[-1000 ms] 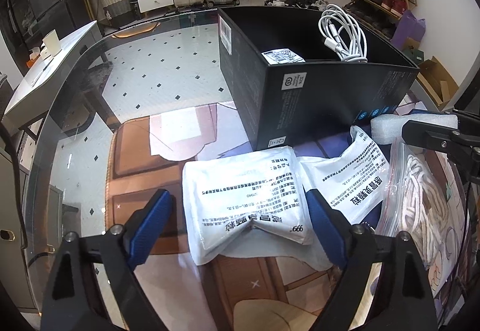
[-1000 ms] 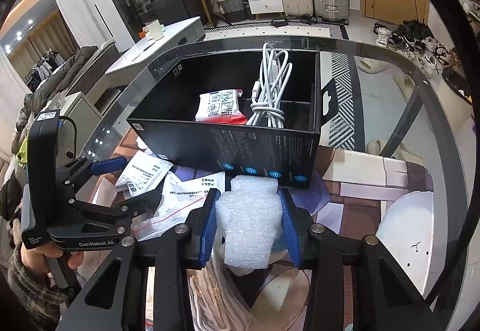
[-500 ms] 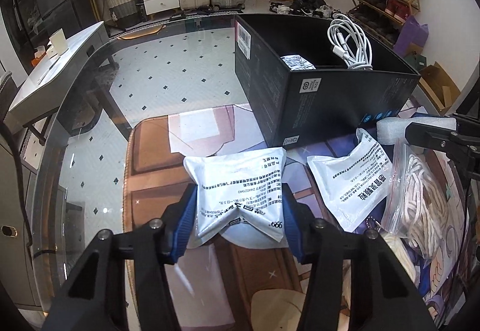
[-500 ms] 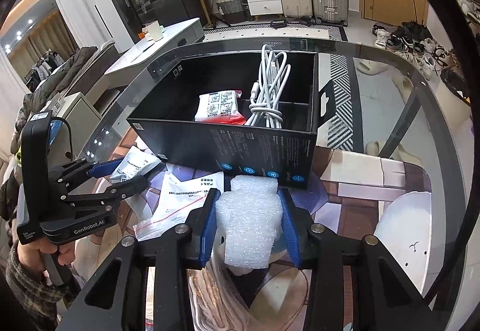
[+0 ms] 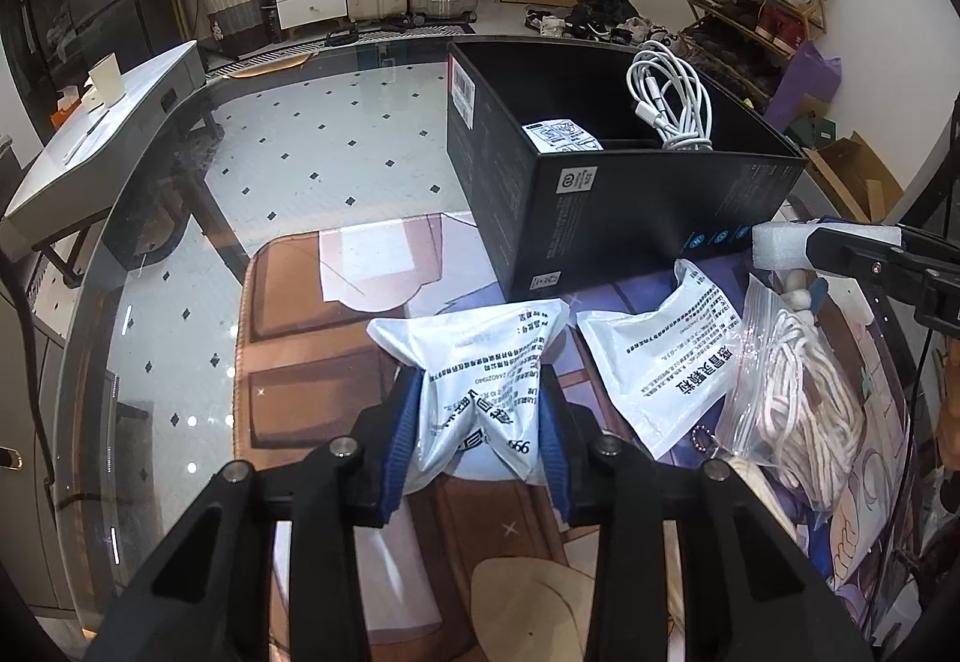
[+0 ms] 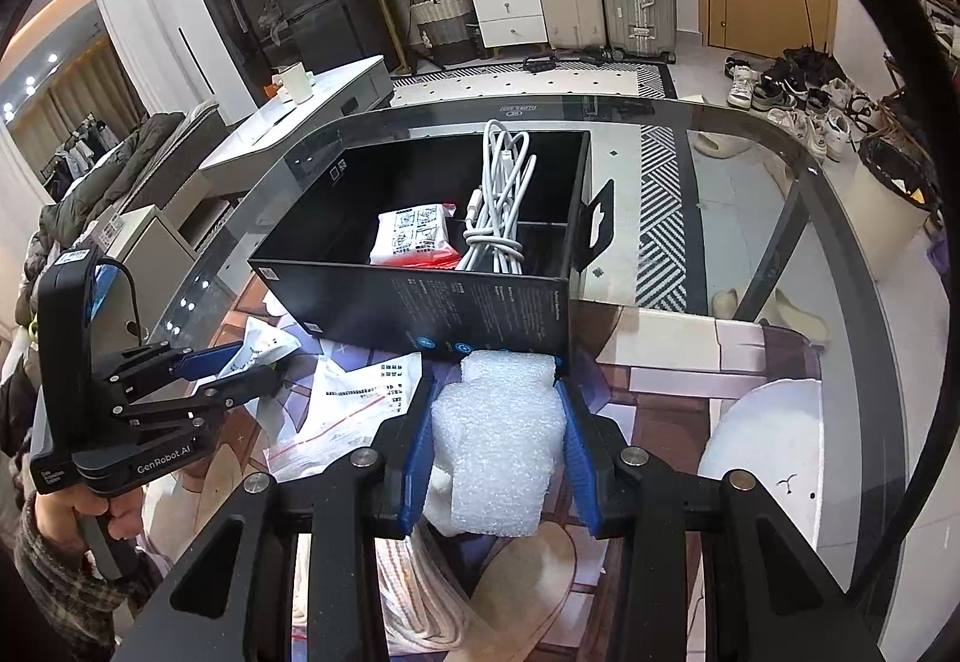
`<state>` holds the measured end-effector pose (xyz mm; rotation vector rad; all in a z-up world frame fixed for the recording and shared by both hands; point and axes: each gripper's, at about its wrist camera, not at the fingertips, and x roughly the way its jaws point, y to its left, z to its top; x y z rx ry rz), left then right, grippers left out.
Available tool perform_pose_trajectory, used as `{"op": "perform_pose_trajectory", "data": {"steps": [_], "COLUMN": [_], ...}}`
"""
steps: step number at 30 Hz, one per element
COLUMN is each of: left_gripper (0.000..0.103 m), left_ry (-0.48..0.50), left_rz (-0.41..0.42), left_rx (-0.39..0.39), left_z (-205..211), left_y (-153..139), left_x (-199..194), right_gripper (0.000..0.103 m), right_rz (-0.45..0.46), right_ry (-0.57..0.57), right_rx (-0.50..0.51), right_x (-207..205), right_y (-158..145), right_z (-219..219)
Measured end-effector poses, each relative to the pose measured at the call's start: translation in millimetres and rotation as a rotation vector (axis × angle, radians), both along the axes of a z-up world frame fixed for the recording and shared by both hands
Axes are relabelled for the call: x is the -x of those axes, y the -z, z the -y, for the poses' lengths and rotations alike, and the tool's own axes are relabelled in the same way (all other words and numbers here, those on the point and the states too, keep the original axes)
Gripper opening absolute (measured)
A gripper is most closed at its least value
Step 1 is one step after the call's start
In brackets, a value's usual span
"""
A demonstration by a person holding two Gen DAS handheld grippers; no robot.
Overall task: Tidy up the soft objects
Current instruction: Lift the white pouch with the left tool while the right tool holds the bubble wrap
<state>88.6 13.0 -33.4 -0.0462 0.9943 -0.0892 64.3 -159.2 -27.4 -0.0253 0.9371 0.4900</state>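
My left gripper (image 5: 480, 392) is shut on a white printed pouch (image 5: 480, 344), which bulges and creases between the blue pads, low over the mat. My right gripper (image 6: 495, 389) is shut on a white bubble-wrap foam piece (image 6: 498, 452), just in front of the black box (image 6: 420, 314). In the left wrist view the box (image 5: 630, 218) stands beyond the pouch. It holds a coiled white cable (image 6: 498, 206) and a red-and-white packet (image 6: 414, 236). A second white pouch (image 5: 666, 356) and a zip bag of pale rope (image 5: 798, 392) lie to the right.
The objects rest on a printed mat (image 5: 300, 338) covering part of a glass table (image 5: 180, 272). A person's hand (image 6: 90, 518) in a plaid sleeve holds the left gripper (image 6: 240, 362). Suitcases, drawers and a shoe rack stand in the room behind.
The left jaws have closed from wide open onto the white pouch, squeezing it narrow. The right gripper has kept its hold on the foam and stayed in place.
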Motion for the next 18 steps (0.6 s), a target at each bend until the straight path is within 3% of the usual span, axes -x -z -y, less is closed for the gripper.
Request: {"op": "perform_pose_trajectory", "data": {"steps": [18], "left_gripper": [0.033], "left_ry": [0.025], "left_rz": [0.081], "left_rx": [0.006], "left_z": [17.3], "left_y": [-34.8], "left_x": [19.8], "right_gripper": [0.039], "right_rz": [0.051], "right_ry": [-0.002], "right_rx": [-0.027], "right_x": [17.4], "right_y": [-21.1], "right_z": [6.4]}}
